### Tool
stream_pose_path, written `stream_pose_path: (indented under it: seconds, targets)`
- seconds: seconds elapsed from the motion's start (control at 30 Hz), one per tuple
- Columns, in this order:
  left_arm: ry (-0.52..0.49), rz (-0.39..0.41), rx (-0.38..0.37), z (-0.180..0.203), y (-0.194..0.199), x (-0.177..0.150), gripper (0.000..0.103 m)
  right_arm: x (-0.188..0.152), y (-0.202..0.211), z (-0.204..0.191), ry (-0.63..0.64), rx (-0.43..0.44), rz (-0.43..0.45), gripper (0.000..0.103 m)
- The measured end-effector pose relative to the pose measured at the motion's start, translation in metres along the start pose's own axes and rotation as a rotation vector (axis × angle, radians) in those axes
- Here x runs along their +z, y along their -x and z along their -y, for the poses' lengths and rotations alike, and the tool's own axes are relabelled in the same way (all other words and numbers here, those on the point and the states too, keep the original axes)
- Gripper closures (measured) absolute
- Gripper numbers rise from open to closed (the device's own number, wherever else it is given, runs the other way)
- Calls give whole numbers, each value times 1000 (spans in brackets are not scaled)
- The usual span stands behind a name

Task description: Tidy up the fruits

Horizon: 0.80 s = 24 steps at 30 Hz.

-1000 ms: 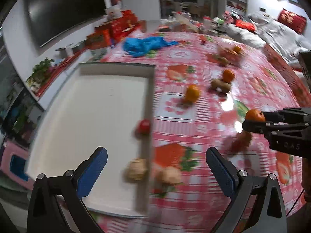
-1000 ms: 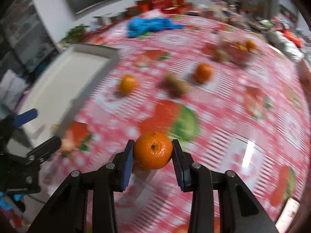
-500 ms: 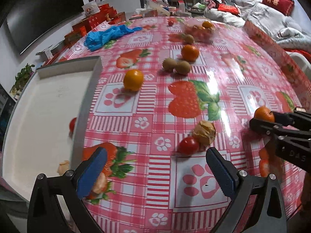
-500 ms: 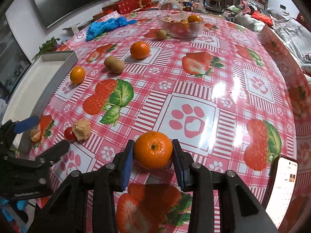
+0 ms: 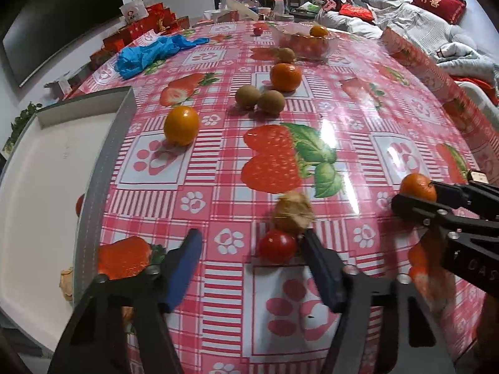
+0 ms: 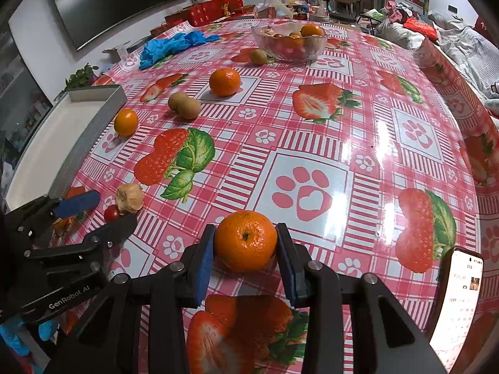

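My left gripper [image 5: 252,263] hangs low over the strawberry-print tablecloth and its jaws are closing. A red cherry tomato [image 5: 277,246] lies between them, close to the right blue pad [image 5: 322,275]; the left pad stands well clear of it. A papery husked fruit [image 5: 293,213] touches the tomato from behind. My right gripper [image 6: 245,251] is shut on a mandarin [image 6: 245,240], held just above the cloth. In the right wrist view the left gripper [image 6: 84,215] sits at the far left beside the tomato [image 6: 111,213].
A white tray [image 5: 46,187] lies along the left edge, with a red fruit and a husk half hidden behind its rim. Farther back are an orange [image 5: 181,125], two kiwis [image 5: 259,99], another mandarin [image 5: 285,77], a glass fruit bowl [image 6: 288,43] and blue gloves [image 5: 149,54]. A phone [image 6: 458,293] lies at near right.
My left gripper swung from over the tray to the table, came down at the cherry tomato and narrowed its jaws. The right gripper shifted with its mandarin, then held still.
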<state>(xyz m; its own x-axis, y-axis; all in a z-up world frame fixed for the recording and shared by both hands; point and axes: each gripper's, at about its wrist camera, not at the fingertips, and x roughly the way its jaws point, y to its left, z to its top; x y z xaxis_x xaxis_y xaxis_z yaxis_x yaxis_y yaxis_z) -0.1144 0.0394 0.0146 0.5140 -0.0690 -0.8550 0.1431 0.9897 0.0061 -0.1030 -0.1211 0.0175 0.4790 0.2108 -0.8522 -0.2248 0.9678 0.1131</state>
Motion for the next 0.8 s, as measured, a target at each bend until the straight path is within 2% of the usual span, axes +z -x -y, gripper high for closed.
stream_pose_path:
  seconds: [0.03, 0.1, 0.8]
  targets:
    - [0, 4, -12, 1, 2, -1, 61, 0, 0, 0, 0, 0, 0, 62]
    - [-16, 5, -15, 4, 3, -1, 76, 0, 0, 0, 0, 1, 0, 62]
    - [-17, -8, -18, 6, 7, -5, 77, 1, -1, -2, 4, -4, -2, 62]
